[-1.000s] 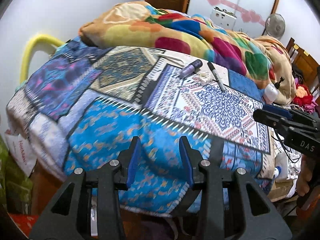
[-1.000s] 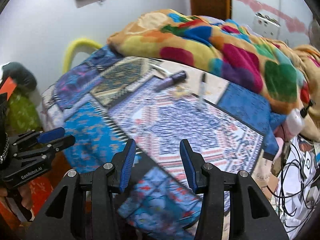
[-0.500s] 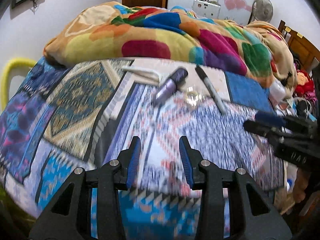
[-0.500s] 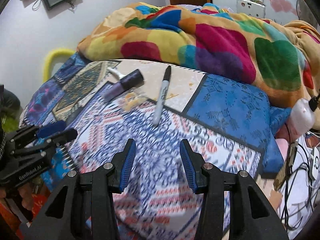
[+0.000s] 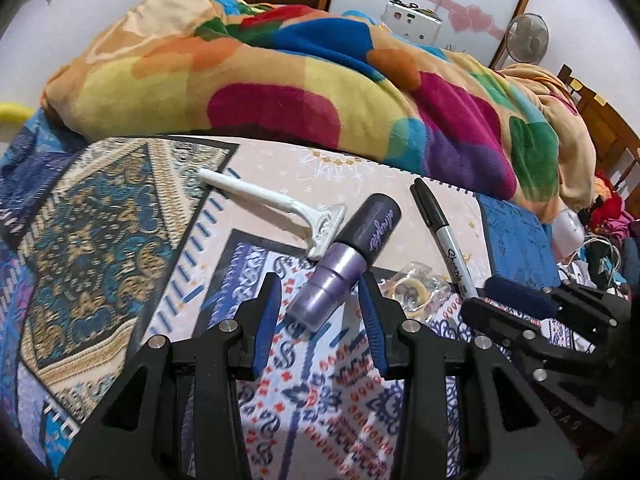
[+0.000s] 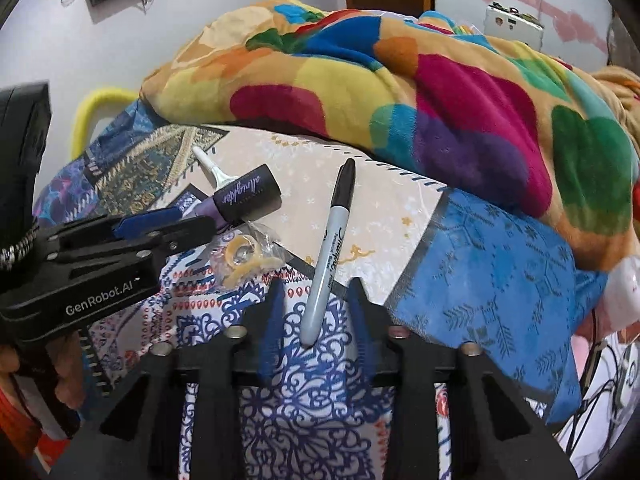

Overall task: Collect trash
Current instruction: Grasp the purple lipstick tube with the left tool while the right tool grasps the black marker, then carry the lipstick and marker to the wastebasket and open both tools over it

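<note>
Several items lie on the patterned bedspread (image 5: 100, 264). A purple bottle with a dark cap (image 5: 348, 256) lies slantwise, and its lower end sits between the fingers of my left gripper (image 5: 320, 310), which is open, the pads clear of it. A white razor (image 5: 280, 208) lies just beyond the bottle. A crumpled clear wrapper with yellow rings (image 6: 244, 256) lies between the bottle (image 6: 244, 198) and a black-capped marker (image 6: 332, 240). My right gripper (image 6: 316, 316) straddles the marker's grey end; its jaws are closing and its pads are a little apart from the marker.
A thick multicoloured blanket (image 5: 320, 92) is heaped along the far side of the bed. A yellow tube (image 6: 100, 100) stands by the left wall. Cables and clutter (image 6: 612, 368) lie off the bed's right edge. A hand (image 6: 64, 364) holds the left gripper's (image 6: 172, 224) handle.
Both grippers have come forward and down over the bed to the items. The bottle's end now lies between the left fingers, the marker's end between the right ones, and the right jaws have narrowed.
</note>
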Demonstrator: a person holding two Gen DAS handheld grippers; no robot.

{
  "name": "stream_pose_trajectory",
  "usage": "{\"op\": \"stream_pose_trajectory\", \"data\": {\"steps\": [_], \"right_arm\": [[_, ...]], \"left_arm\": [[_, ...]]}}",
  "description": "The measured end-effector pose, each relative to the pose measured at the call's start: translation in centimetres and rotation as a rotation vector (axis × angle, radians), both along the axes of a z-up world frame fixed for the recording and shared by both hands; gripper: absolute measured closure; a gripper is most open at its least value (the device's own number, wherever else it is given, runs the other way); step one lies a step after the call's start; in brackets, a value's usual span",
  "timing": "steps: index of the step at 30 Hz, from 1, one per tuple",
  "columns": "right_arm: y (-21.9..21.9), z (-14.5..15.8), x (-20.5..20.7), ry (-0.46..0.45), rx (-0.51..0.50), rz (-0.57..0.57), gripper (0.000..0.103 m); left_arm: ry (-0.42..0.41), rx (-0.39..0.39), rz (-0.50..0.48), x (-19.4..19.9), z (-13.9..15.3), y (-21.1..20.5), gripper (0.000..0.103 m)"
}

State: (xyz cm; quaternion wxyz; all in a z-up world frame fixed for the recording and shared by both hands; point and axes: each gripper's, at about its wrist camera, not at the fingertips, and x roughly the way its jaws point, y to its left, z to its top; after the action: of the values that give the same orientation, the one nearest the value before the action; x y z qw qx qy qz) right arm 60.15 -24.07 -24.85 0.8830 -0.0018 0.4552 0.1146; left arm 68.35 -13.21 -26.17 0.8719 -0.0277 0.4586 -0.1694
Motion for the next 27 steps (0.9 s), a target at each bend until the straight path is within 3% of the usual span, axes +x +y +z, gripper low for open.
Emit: {"op": "stream_pose_trajectory", "data": {"steps": [3,8,12,17,24,27], "right_arm": [[0.1,-0.4,0.2,-0.001,-0.013,-0.004,0.091],[-0.5,-0.3,-0.7,-0.005,-0.013,0.004,0.092],[-1.2,-0.3,-2.2,0.012,-0.006,0.018,0.093],[-2.2,-0.3,-4.5,0.042,-0.003,0.036,0.093],[-3.9,-0.4,-8.1,0.094,0.013,0.054,0.093],[-4.1,-0.4,-9.2,0.108,0.014,0.063,0.093]], "left_arm": [[-0.011,0.0,-0.007,0.0,0.0,-0.2,0.064],[-0.005,-0.017,-0.031,-1.3,0.0,-0.4,0.083],[0.002,0.03,-0.035,-3.6,0.1,-0.6,0.084],[0.038,0.034,-0.019,-6.9,0.3,0.4,0.084],[0.042,0.164,-0.021,-13.6,0.3,0.5,0.084],[0.066,0.166,-0.017,-15.1,0.3,0.6,0.084]]}}
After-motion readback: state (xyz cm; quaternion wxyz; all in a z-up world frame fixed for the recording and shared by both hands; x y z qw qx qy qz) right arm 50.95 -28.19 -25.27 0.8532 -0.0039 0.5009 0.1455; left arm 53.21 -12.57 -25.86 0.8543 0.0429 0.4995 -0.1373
